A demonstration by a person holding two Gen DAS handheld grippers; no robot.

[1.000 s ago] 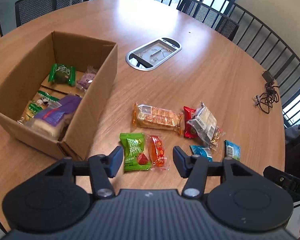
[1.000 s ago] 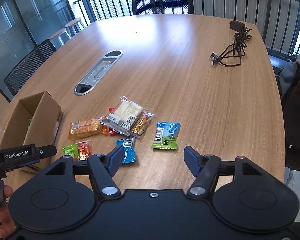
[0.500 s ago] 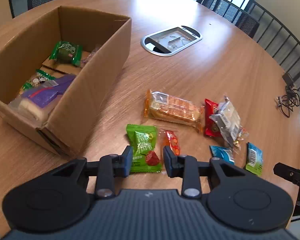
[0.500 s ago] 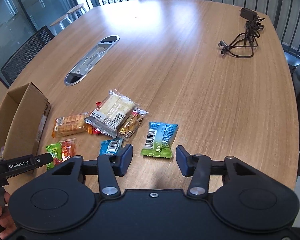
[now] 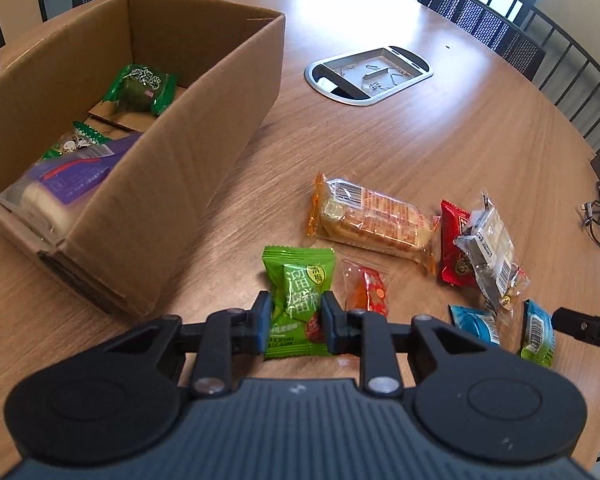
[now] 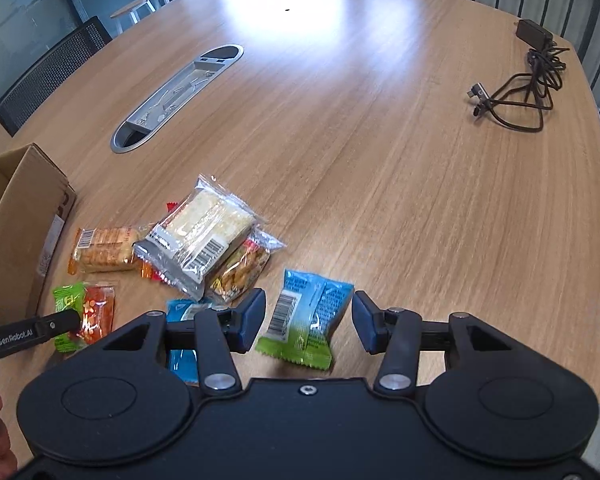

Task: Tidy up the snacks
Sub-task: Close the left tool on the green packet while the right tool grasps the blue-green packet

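From the left wrist camera I see my left gripper (image 5: 294, 322) low over the wooden table (image 5: 440, 128), its jaws closing on the green plum packet (image 5: 298, 288), both pads already pressing its sides. The red-orange packet (image 5: 368, 290) lies just beside it. Only this view looks into the cardboard box (image 5: 204, 128): a dark green packet (image 5: 142, 88) at the back, a purple-wrapped cake (image 5: 66, 180) near the front, and a small green-edged packet between them.

The right wrist camera gives me only the box's outer end, but it shows what the left barely catches. My right gripper (image 6: 310, 322) stands with its jaws parted on either side of the blue-and-green packet (image 6: 310, 312), pads clear of the wrapper, which lies flat on the table. A blue packet (image 6: 182, 332) sits partly under the left finger. This view also shows the peanut packet (image 6: 240, 270) tucked under the clear cracker pack (image 6: 202, 232), and the black cable (image 6: 528, 88) far across the table.
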